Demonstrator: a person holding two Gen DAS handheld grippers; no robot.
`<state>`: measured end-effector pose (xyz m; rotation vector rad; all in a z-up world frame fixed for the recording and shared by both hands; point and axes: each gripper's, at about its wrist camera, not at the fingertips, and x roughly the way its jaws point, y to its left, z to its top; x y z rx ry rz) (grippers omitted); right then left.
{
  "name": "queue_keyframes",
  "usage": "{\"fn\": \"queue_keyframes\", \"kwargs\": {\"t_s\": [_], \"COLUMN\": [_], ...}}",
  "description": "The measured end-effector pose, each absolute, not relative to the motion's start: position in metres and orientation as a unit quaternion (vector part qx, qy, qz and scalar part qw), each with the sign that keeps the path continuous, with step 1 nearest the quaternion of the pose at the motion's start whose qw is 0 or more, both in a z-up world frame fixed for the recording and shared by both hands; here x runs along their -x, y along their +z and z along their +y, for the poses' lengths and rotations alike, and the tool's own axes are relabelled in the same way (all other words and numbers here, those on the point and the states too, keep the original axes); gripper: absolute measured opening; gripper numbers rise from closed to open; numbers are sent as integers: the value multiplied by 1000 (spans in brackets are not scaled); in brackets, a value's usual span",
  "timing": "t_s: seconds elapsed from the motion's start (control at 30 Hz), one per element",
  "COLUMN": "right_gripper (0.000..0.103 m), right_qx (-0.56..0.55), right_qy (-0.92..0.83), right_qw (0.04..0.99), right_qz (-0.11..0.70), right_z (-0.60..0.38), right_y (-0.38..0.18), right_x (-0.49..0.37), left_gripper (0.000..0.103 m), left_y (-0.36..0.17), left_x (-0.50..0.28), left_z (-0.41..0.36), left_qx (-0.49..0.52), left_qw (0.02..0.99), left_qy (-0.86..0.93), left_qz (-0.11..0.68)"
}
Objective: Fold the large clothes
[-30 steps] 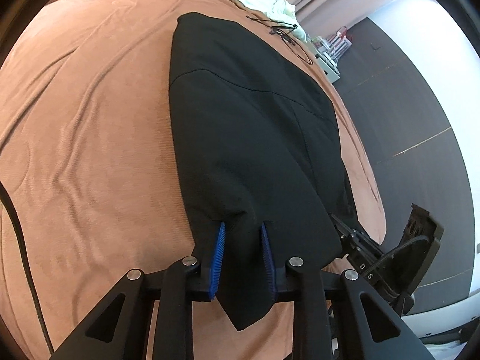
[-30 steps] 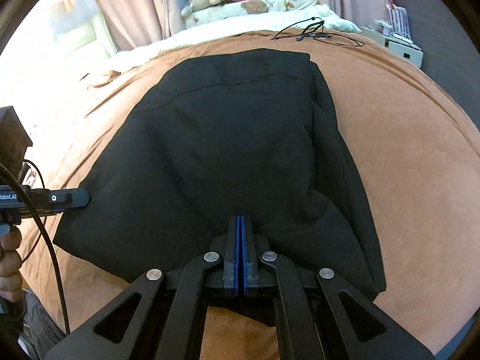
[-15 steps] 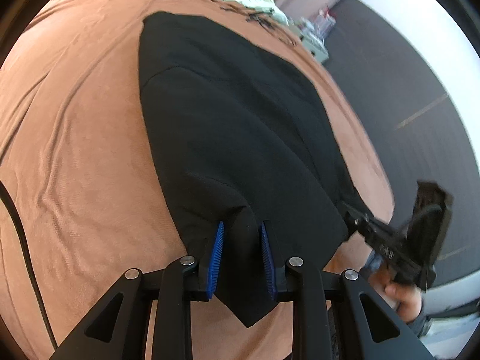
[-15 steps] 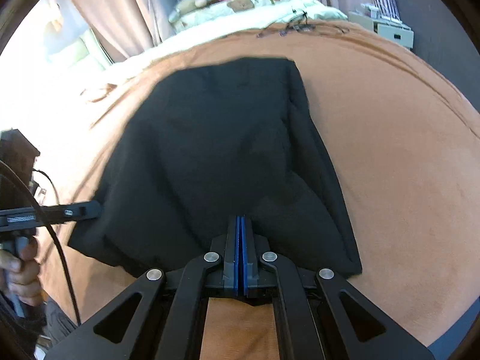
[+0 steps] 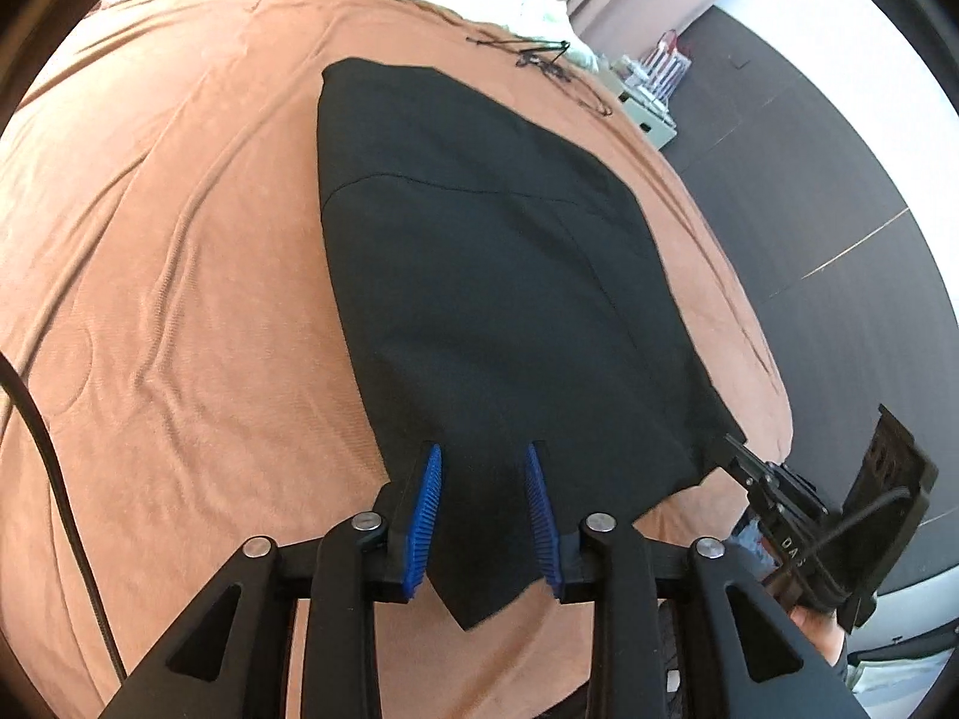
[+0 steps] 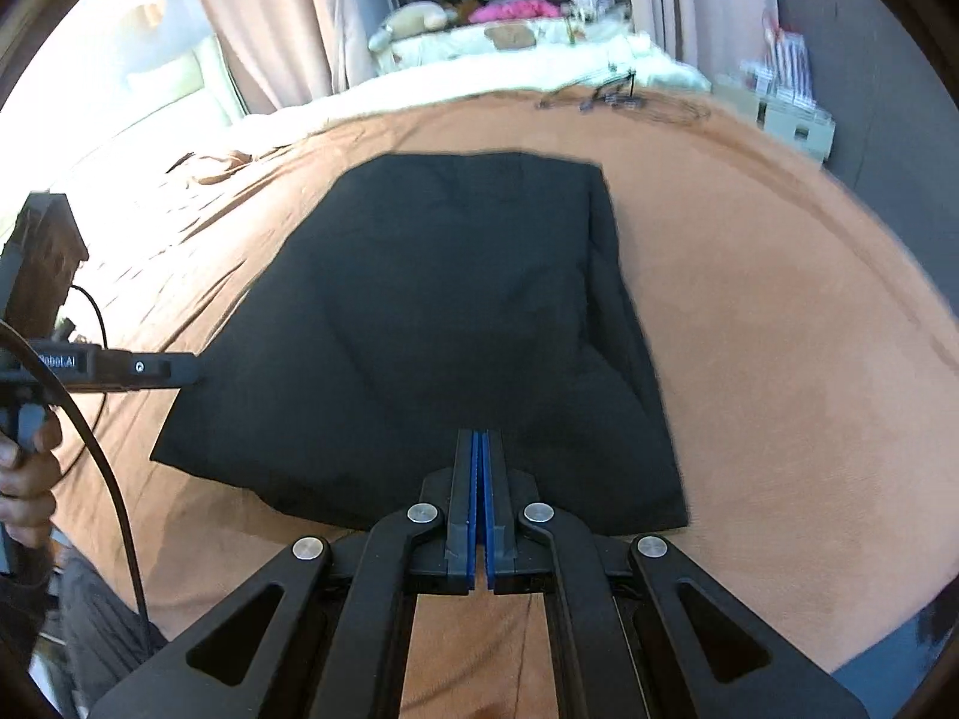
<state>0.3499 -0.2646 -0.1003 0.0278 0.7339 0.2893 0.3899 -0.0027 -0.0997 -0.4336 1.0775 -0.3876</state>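
A large black garment (image 5: pixel 479 269) lies spread on the brown bed cover (image 5: pixel 180 299). In the left wrist view my left gripper (image 5: pixel 482 446) has a bunched near corner of it between its blue pads. The jaws are opening, and the cloth still fills the gap and touches both pads. My right gripper (image 5: pixel 728 440) bites the other near corner at the right. In the right wrist view the right gripper (image 6: pixel 479 434) is shut on the near hem of the garment (image 6: pixel 449 299), which hangs slightly off the cover (image 6: pixel 779 359). The left gripper (image 6: pixel 195 366) meets the cloth's left corner.
A thin black cord (image 5: pixel 539 57) lies on the cover beyond the garment. A white box (image 5: pixel 647 114) stands on the dark floor (image 5: pixel 809 180) to the right of the bed. Pillows and soft toys (image 6: pixel 479 18) sit at the far end. A person's hand (image 6: pixel 24 479) holds the left gripper.
Both grippers have risen with the garment's near edge, and the right one has moved sideways. The left pads stand slightly further apart. The right pads stay shut.
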Motion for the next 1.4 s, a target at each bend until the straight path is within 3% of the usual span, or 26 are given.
{"fn": "queue_keyframes", "kwargs": {"t_s": [0.17,0.47,0.6,0.93,1.0,1.03,1.07,1.4], "right_gripper": [0,0,0,0,0,0,0,0], "right_qx": [-11,-17,-6,-11,5,13,19,-24], "right_qy": [145,210,230,325,324,324,321,250], "right_qw": [911,923,925,902,899,897,895,907], "right_qz": [387,322,303,284,294,301,308,338], "right_z": [-248,-238,-236,-249,-244,-244,-241,-283], "right_y": [-113,-91,-88,-95,-101,-105,-109,-132], "right_x": [-340,-293,-284,-305,-318,-323,-328,-387], "left_gripper": [34,34,50,50,31,14,7,1], "left_y": [-93,-95,-92,-88,-91,-94,-96,-133], "left_x": [-371,-361,-368,-395,-397,-399,-400,-403], "left_z": [-3,-26,-37,-63,-69,-71,-71,-61], "left_qx": [220,255,257,224,218,220,218,203], "left_qw": [819,788,784,791,787,779,775,744], "left_qy": [-206,-264,-275,-292,-305,-317,-324,-330], "left_qz": [488,494,493,488,490,494,497,545]}}
